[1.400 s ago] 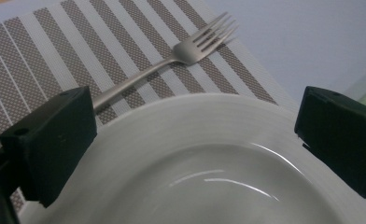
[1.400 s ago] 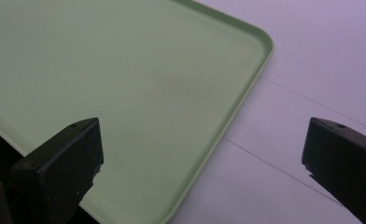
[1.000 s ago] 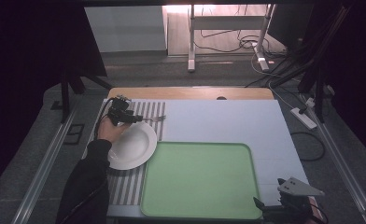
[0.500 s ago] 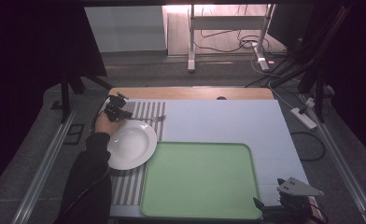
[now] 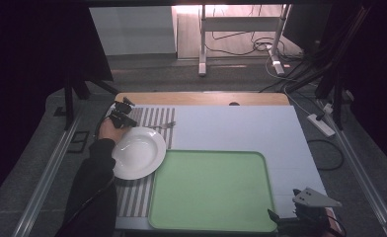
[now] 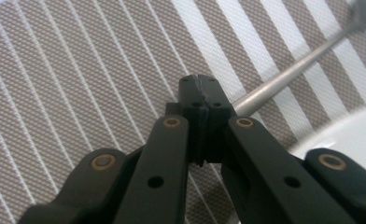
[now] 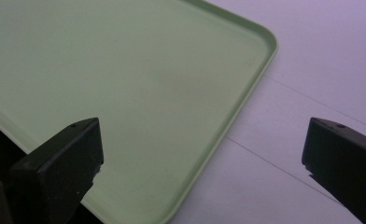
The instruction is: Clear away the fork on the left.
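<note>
Big green tray (image 5: 211,190) fills the near middle of the table, nothing on it, and the right gripper (image 5: 305,217) waits at its five o'clock corner with jaws spread wide and nothing between them. At ten o'clock from the tray sits the white plate (image 5: 136,153), partly on the striped placemat (image 5: 154,118).

Now the action: the left gripper (image 5: 122,116) is at the plate's eleven o'clock, jaws pinched together right at the tail of the fork (image 5: 164,126) handle. From the left gripper view, the metal handle (image 6: 284,81) runs out from beside the jaw tips, though whether it is truly clamped or only touched, I cannot tell.

Risks? That hold looks to be at the very end, so a lift could let the fork swing down or slip free. It also lies just beside the plate rim; a low drag could knock the plate.

The fork lies flat on the placemat, long axis nine-to-three, head pointing toward three o'clock.
</note>
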Tool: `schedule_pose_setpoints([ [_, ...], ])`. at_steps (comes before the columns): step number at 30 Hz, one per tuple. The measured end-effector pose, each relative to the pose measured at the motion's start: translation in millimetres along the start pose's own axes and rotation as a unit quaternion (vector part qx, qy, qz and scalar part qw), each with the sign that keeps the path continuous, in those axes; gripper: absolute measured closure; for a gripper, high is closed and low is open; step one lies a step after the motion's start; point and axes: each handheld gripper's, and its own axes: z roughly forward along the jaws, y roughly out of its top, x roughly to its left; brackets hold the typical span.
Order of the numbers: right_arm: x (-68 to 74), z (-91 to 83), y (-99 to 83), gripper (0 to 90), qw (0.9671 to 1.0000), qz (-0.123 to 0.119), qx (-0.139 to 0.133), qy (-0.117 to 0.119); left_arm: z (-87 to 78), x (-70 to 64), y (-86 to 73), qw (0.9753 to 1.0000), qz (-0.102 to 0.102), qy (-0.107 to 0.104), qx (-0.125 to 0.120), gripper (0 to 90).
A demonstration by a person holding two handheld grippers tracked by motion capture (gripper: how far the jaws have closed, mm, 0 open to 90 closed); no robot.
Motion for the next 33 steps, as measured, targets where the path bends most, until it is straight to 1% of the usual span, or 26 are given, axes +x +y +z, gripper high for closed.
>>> schedule_pose_setpoints([
  [3, 0.3, 0.2, 0.1, 0.0, 1.0, -0.001, 0.0, 0.0, -2.3, -3.1, -3.8, 0.9998, 0.009, -0.014, 0.009, 89.1],
  [4, 0.3, 0.2, 0.1, 0.0, 1.0, -0.001, 0.0, 0.0, -2.3, -3.1, -3.8, 0.9998, 0.009, -0.014, 0.009, 89.2],
  [5, 0.4, 0.2, 0.1, 0.0, 1.0, -0.001, 0.0, 0.0, -2.6, -3.4, -4.7, 0.9997, 0.009, -0.02, 0.011, 89.2],
  [7, 0.5, 0.3, 0.1, 0.0, 1.0, -0.001, 0.0, 0.0, -2.9, -4.0, -6.1, 0.9997, 0.009, -0.019, 0.009, 89.2],
  [12, 0.4, 0.3, 0.1, 0.0, 1.0, -0.001, 0.001, 0.0, -3.2, -2.0, -5.9, 0.9996, 0.012, -0.025, 0.01, 89.1],
  [14, 0.3, 0.3, 0.1, 0.0, 1.0, -0.001, 0.0, 0.0, -4.3, -2.4, -5.0, 0.9998, 0.01, -0.017, 0.003, 88.9],
  [16, 0.3, 0.4, 0.2, 0.0, 1.0, 0.0, 0.001, 0.0, -5.6, -1.5, -3.3, 0.9997, 0.001, -0.024, -0.008, 79.5],
  [17, 0.3, 0.4, 0.2, 0.0, 1.0, 0.0, 0.001, 0.0, -6.2, -1.8, -2.0, 0.9997, 0.0, -0.022, -0.013, 79.5],
  [18, 0.4, 0.4, 0.2, 0.0, 1.0, -0.001, 0.001, 0.0, -6.8, -2.6, -0.8, 0.9996, -0.002, -0.021, -0.019, 69.8],
  [19, 0.4, 0.4, 0.2, 0.0, 1.0, -0.001, 0.001, 0.0, -7.1, -3.4, 0.5, 0.9994, -0.003, -0.024, -0.025, 69.8],
  [20, 0.4, 0.4, 0.2, 0.0, 1.0, -0.001, 0.001, 0.0, -7.1, -4.4, 1.9, 0.9992, -0.003, -0.027, -0.03, 66.2],
  [21, 0.4, 0.5, 0.2, 0.0, 1.0, -0.001, 0.001, 0.0, -7.2, -5.9, 3.4, 0.999, -0.001, -0.026, -0.036, 60.5],
  [22, 0.3, 0.5, 0.1, 0.0, 1.0, -0.001, 0.001, 0.0, -7.1, -7.7, 4.6, 0.9987, 0.001, -0.026, -0.044, 51.9],
  [23, 0.3, 0.5, 0.1, 0.0, 1.0, -0.001, 0.001, 0.0, -7.1, -9.0, 5.9, 0.9984, 0.005, -0.027, -0.049, 51.9],
  [24, 0.4, 0.5, 0.1, 0.0, 1.0, -0.001, 0.001, 0.0, -6.8, -10.7, 7.4, 0.9982, 0.007, -0.026, -0.054, 46.2],
  [25, 0.5, 0.5, 0.1, 0.0, 1.0, -0.001, 0.001, 0.001, -6.0, -12.3, 8.8, 0.9978, 0.008, -0.03, -0.058, 36.1],
  [26, 0.5, 0.5, 0.1, 0.0, 1.0, -0.001, 0.001, 0.001, -5.1, -13.9, 10.1, 0.9975, 0.008, -0.036, -0.061, 36.1],
  [27, 0.5, 0.5, 0.1, 0.0, 1.0, -0.001, 0.002, 0.001, -3.5, -15.8, 11.7, 0.9971, 0.007, -0.042, -0.063, 32.0],
  [29, 0.6, 0.6, 0.1, 0.0, 1.0, -0.001, 0.002, 0.001, 0.3, -20.3, 14.9, 0.9967, 0.012, -0.051, -0.062, 18.1],
  [30, 0.6, 0.6, 0.1, 0.0, 1.0, -0.001, 0.002, 0.001, 2.3, -22.4, 16.5, 0.9966, 0.018, -0.055, -0.06, 14.1],
  [31, 0.6, 0.6, 0.1, 0.0, 1.0, -0.001, 0.002, 0.001, 4.7, -25.4, 18.3, 0.9968, 0.02, -0.054, -0.055, 14.1],
  [33, 0.6, 0.6, 0.1, 0.0, 1.0, -0.002, 0.002, 0.001, 9.8, -30.8, 22.1, 0.9974, 0.028, -0.052, -0.041, 4.9],
])
